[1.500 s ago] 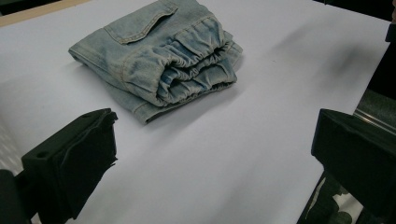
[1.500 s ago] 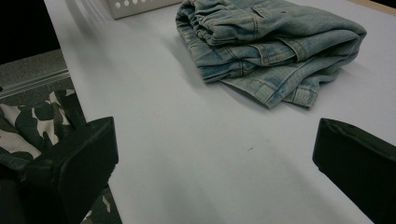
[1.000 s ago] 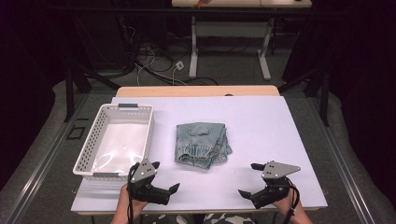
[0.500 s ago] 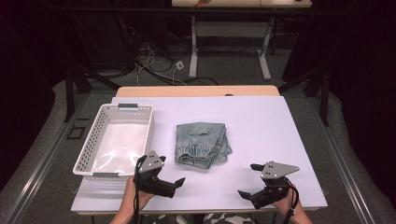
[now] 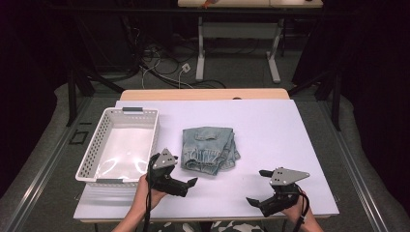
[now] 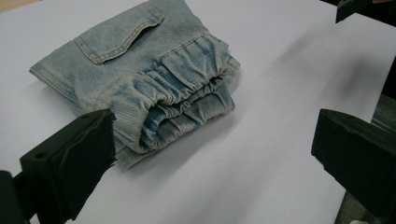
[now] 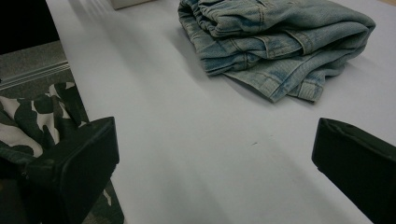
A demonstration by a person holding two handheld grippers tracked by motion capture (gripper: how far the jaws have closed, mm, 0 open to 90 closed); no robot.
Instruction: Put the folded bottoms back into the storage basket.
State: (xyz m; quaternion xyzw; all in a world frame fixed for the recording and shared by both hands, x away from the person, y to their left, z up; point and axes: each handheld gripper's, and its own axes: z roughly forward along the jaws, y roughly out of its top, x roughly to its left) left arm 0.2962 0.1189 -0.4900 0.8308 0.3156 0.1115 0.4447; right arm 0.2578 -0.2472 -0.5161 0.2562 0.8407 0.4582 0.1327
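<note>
High view: a folded pair of light blue jeans [image 5: 209,150] lies near the middle of a white surface [image 5: 270,125]. All places here are given from the jeans. The left tool [image 5: 186,183] sits just beside their near left corner, close but apart, with its tips pointing across toward their near edge. Its jaws look parted and hold nothing. The right tool [image 5: 258,188] is well apart, toward the near right, with jaws spread wide and empty. A white basket [image 5: 96,145] stands to the left of the jeans, just beyond the left tool. The left forearm rises from the bottom edge to its tool; the right hand grips its tool low at the bottom edge, and both arms are cut off there.

Left gripper view: the jeans [image 6: 140,88] fill the upper left, elastic waistband and a back pocket facing up. One black jaw overlaps their near corner and hides it, so I cannot tell whether it touches the cloth. The other jaw is well off to the side over bare surface [image 6: 261,158]. The jaws stand wide apart, gripping nothing.

Right gripper view: the jeans [image 7: 275,42] lie far ahead at the top, their far end cut off. Both jaws stand wide apart over bare surface [image 7: 196,154], empty. Camouflage-patterned cloth [image 7: 32,116] shows past the surface's edge.
</note>
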